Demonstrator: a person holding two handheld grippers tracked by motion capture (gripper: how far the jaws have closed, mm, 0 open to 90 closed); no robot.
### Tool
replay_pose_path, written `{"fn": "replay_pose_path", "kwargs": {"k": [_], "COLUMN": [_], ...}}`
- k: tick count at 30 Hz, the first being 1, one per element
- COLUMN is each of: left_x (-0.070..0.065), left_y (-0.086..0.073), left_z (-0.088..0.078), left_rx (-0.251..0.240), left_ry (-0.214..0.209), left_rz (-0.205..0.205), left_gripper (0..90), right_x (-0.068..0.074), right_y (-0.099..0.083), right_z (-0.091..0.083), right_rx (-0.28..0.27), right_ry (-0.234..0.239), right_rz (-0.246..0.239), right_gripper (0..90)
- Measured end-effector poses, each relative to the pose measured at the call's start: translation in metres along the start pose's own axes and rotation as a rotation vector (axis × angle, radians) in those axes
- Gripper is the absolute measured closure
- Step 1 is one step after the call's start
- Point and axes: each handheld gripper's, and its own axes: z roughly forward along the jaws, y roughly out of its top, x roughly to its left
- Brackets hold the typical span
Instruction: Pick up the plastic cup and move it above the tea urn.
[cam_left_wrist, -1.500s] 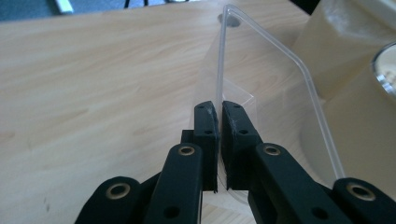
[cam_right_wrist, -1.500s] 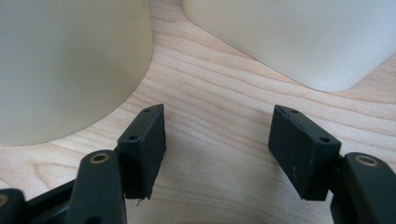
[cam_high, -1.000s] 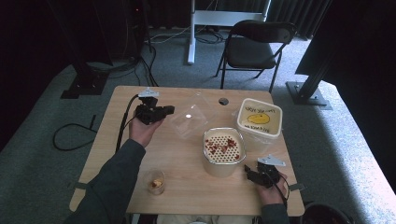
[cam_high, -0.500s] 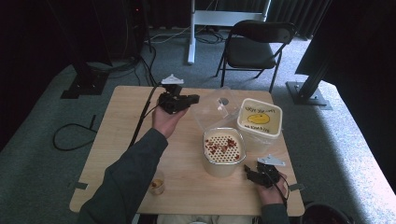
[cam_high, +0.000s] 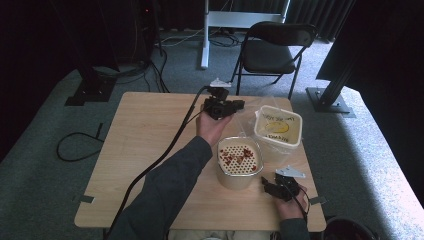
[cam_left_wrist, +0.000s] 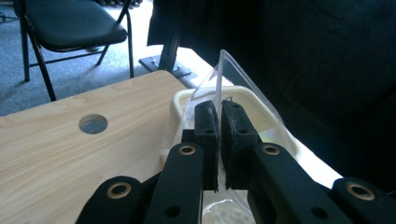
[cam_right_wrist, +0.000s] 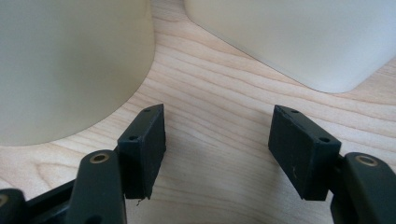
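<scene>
Wooden table (cam_high: 150, 145), grey carpet (cam_high: 45, 200), perhaps

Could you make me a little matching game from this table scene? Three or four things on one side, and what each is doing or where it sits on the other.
Things:
1. left gripper
2. right gripper
3. round tub
4. square container

States:
A. holds red pieces on a perforated insert
B. open, with bare table between its fingers
C. shut on a clear plastic bag
D. pale, with a yellow mark inside

Pairs: 1-C, 2-B, 3-A, 4-D
</scene>
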Motion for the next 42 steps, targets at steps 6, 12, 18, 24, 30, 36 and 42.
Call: {"fn": "replay_pose_path", "kwargs": {"k": [6,12,18,24,30,36,42], "left_x": [-0.010,-0.020,-0.017,-0.015,-0.015,-0.011,0.006], "left_y": [0.003,0.007,0.008,0.009,0.008,0.004,0.000], "left_z": [0.021,0.033,0.029,0.024,0.019,0.013,-0.015], "left_rx": [0.012,0.005,-0.013,0.012,0.052,0.113,0.129], "left_ry": [-0.030,-0.048,-0.040,-0.033,-0.013,-0.001,0.025], "left_rz": [-0.029,-0.027,-0.017,0.011,0.052,0.094,0.120], "left_gripper": [84.8,64.9,54.4,53.8,53.5,52.1,51.2], "right_x": [0.000,0.000,0.001,0.001,0.000,-0.003,0.004], "right_y": [0.000,0.000,-0.001,-0.001,0.002,0.017,0.051], "right_z": [0.000,0.000,0.000,0.000,-0.003,-0.033,-0.080], "right_rx": [-0.002,-0.002,-0.002,-0.002,0.019,-0.052,-0.185], "right_ry": [0.004,0.006,0.009,0.008,-0.009,-0.122,-0.115], "right_rz": [-0.003,-0.005,-0.007,-0.007,-0.011,-0.014,-0.087], "right_gripper": [35.9,35.9,35.7,35.7,48.0,69.1,66.1]}}
